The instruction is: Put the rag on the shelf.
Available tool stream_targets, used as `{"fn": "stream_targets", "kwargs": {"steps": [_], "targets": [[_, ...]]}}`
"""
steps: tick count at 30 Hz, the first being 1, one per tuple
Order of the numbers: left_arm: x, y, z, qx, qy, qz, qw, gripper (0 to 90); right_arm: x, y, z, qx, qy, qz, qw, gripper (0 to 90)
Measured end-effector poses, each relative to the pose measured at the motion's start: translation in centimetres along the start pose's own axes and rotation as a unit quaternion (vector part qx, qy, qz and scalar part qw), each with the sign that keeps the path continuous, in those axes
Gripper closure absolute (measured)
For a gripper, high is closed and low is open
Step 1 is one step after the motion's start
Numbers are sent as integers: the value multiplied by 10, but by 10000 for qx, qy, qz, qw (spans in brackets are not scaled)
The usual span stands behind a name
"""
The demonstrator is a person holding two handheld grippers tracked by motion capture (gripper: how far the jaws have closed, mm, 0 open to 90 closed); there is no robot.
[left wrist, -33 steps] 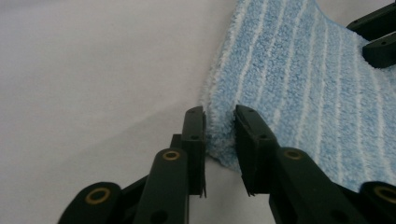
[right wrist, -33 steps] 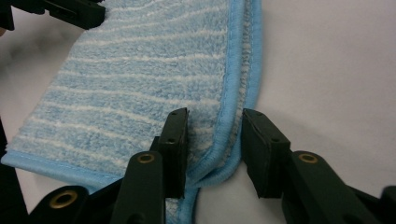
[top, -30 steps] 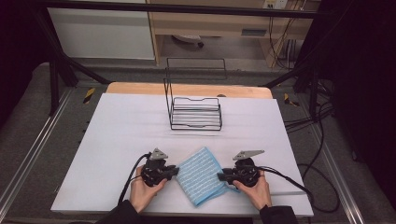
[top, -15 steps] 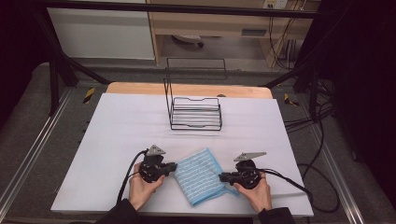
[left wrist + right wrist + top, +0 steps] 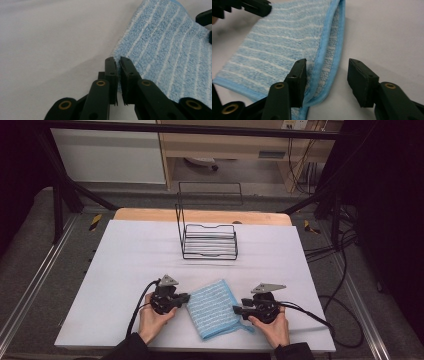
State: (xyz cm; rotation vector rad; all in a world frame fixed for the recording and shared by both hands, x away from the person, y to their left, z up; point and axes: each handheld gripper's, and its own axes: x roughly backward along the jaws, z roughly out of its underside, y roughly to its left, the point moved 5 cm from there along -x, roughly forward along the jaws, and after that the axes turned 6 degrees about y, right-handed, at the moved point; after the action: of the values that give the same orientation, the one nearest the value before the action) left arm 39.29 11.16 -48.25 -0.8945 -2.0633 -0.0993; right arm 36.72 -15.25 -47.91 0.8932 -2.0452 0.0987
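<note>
- Left gripper point(image 5: 186, 297) sits at the near left of the bench point(image 5: 125, 265), held in the person's left hand point(image 5: 152, 319), its jaws pointing toward the blue striped cloth point(image 5: 212, 307).
- Seen from the left gripper view, this gripper point(image 5: 118, 61) has its jaws pressed almost together, with a thin slit between them; they meet the cloth's point(image 5: 170, 55) near edge, but whether any fabric is caught in the slit cannot be told.
- Right gripper point(image 5: 238, 309) lies at the near right, held in the right hand point(image 5: 272, 327), jaws pointing left at the cloth's opposite side.
- From the right gripper view, this gripper point(image 5: 327, 75) is spread wide: one jaw rests on top of the cloth point(image 5: 282, 47), the other stands clear on the bare bench surface point(image 5: 387, 32), and the folded, bound edge of the cloth runs through the gap between them.
- That edge shows two layers, so the cloth is folded over on itself; it is light blue towelling with white stripes and a darker blue border.
- In the high view the cloth lies flat, turned at an angle, between the two grippers near the front edge of the bench.
- The bench is covered with a white sheet, with a wooden strip point(image 5: 200, 215) showing along its far edge.
- A black wire rack point(image 5: 207, 237) stands toward the far middle of the bench, well apart from the cloth and both grippers.
- Black cables trail from each gripper, the left one point(image 5: 137, 307) curling back to the near edge, the right one point(image 5: 312, 315) running off to the right.
</note>
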Motion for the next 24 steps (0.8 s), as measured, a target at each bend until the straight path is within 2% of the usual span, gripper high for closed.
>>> {"fn": "stream_targets", "kwargs": {"steps": [3, 10, 12, 16, 24], "targets": [[0, 1, 1, -1, -9, 17, 10000, 840, -7, 1, 2, -78, 128, -118, 9998, 538], [0, 1, -1, 18, 29, -26, 10000, 848, -7, 8, 5, -302, 200, -383, 9986, 766], [0, 0, -2, 9, 33, -51, 10000, 852, -6, 10, 5, -335, 209, -424, 9983, 801], [-1, 2, -9, -40, 63, -128, 9999, 858, -4, 13, 5, -409, 221, -467, 9978, 822], [-8, 11, -27, -45, 82, -250, 9996, 860, -6, 26, 6, -781, 150, -471, 9957, 824]]}}
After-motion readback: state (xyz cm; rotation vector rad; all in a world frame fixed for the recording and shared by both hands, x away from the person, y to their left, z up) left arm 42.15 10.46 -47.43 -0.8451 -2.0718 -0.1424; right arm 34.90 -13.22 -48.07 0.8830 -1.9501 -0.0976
